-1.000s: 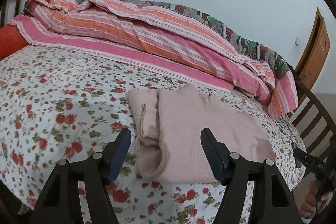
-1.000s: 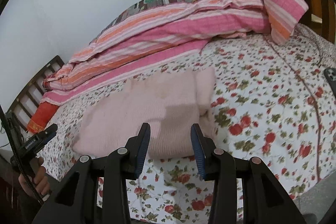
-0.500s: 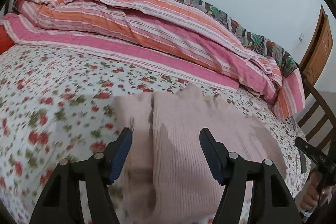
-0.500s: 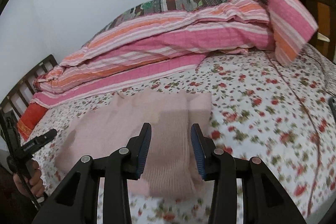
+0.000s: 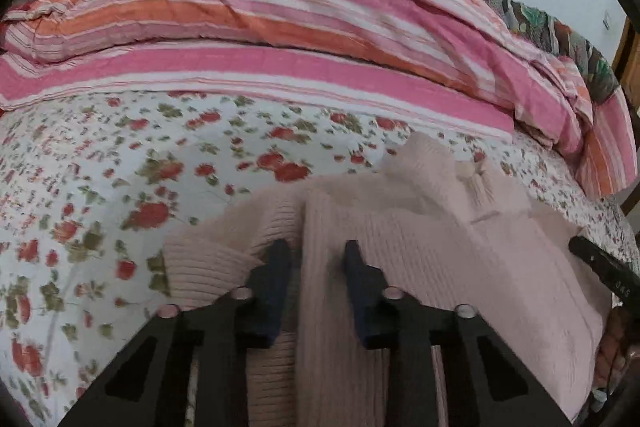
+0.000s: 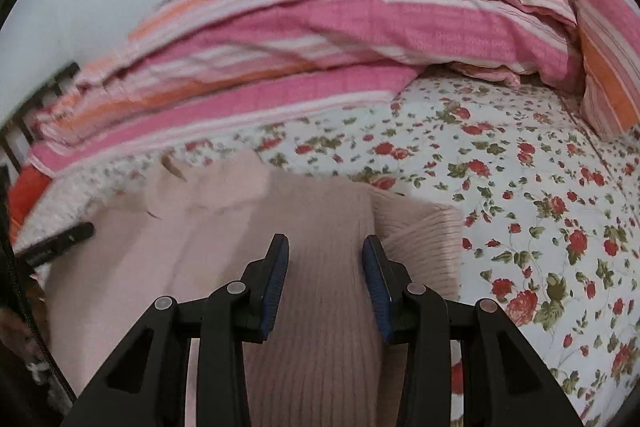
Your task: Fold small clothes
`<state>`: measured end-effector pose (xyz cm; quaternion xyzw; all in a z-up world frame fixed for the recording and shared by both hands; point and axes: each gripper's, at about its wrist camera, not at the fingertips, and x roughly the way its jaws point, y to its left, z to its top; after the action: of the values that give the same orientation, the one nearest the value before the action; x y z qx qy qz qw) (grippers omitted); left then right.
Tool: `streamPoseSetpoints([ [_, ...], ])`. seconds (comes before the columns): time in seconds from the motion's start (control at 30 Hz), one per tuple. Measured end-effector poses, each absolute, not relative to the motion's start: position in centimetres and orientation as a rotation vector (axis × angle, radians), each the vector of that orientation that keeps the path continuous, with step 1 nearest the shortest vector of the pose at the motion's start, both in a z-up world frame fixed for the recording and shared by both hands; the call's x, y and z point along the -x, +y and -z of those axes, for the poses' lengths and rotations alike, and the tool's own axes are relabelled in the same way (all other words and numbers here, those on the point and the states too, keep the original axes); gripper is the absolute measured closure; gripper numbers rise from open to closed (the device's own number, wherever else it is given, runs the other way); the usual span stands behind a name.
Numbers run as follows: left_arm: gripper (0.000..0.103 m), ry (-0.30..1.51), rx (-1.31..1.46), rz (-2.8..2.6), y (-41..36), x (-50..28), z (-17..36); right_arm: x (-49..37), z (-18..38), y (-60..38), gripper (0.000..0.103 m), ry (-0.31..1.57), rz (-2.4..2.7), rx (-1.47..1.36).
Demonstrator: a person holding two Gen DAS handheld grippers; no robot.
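A pale pink ribbed knit sweater [image 5: 440,251] lies flat on the floral bedsheet, sleeves folded in over the body; it also shows in the right wrist view [image 6: 224,239]. My left gripper [image 5: 316,259] sits low over the sweater's left edge, its jaws partly closed with a ridge of knit between them. My right gripper [image 6: 325,255] is open over the sweater's right edge, jaws astride a strip of knit, next to the folded sleeve cuff [image 6: 420,239]. Each gripper's tip shows in the other's view: the right one [image 5: 600,265] and the left one [image 6: 60,237].
The floral bedsheet [image 5: 120,163] spreads around the sweater and also shows in the right wrist view [image 6: 540,211]. A bunched pink and orange striped quilt [image 5: 300,27] lies behind along the wall. A wooden bed frame and an orange pillow [image 6: 24,191] are at the left.
Both grippers have moved forward and down onto the sweater. The left jaws have narrowed around a ridge of knit. The right jaws keep the same gap.
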<state>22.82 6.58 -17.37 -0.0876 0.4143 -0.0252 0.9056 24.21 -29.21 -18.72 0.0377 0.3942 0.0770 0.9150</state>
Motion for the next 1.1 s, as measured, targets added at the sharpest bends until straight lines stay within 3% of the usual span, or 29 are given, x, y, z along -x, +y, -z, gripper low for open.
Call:
streamPoseSetpoints([
  [0.03, 0.095, 0.845, 0.172, 0.069, 6.4, -22.6, 17.4, -24.1, 18.8, -29.1, 0.069, 0.799, -0.14, -0.069],
  [0.1, 0.096, 0.81, 0.162, 0.079, 6.3, -22.2, 17.1, -24.1, 19.0, -28.9, 0.08, 0.787, -0.122, -0.051],
  [0.13, 0.096, 0.785, 0.168, 0.079, 6.5, -21.9, 16.9, -24.1, 19.0, -28.7, 0.095, 0.784, -0.112, -0.035],
  [0.17, 0.096, 0.756, 0.185, 0.072, 6.9, -21.5, 16.5, -24.0, 18.9, -28.5, 0.097, 0.775, -0.122, -0.029],
  [0.33, 0.096, 0.706, 0.225, 0.06, 8.5, -20.7, 15.7, -22.3, 16.9, -27.9, 0.098, 0.63, -0.191, -0.01],
  [0.53, 0.094, 0.755, 0.239, 0.046, 8.5, -21.7, 16.9, -25.3, 19.6, -29.3, 0.098, 0.797, -0.118, -0.084],
  [0.7, 0.085, 0.76, 0.254, 0.073, 8.9, -21.3, 16.7, -23.6, 18.4, -28.9, 0.077, 0.751, -0.11, -0.059],
  [0.77, 0.075, 0.75, 0.247, 0.082, 9.1, -20.8, 16.5, -22.5, 17.2, -27.8, 0.056, 0.73, -0.121, -0.035],
  [0.8, 0.07, 0.742, 0.238, 0.082, 9.3, -20.6, 16.3, -22.0, 16.6, -26.8, 0.055, 0.737, -0.174, -0.037],
  [0.87, 0.046, 0.714, 0.228, 0.075, 9.7, -20.0, 15.9, -21.5, 15.9, -24.5, 0.055, 0.767, -0.262, -0.031],
  [0.93, 0.041, 0.691, 0.224, 0.069, 10.2, -19.6, 15.5, -21.2, 15.6, -22.3, 0.055, 0.775, -0.304, -0.016],
  [1.1, 0.041, 0.691, 0.267, 0.068, 12.5, -19.1, 15.4, -22.8, 18.4, -17.0, 0.055, 0.897, -0.311, 0.033],
])
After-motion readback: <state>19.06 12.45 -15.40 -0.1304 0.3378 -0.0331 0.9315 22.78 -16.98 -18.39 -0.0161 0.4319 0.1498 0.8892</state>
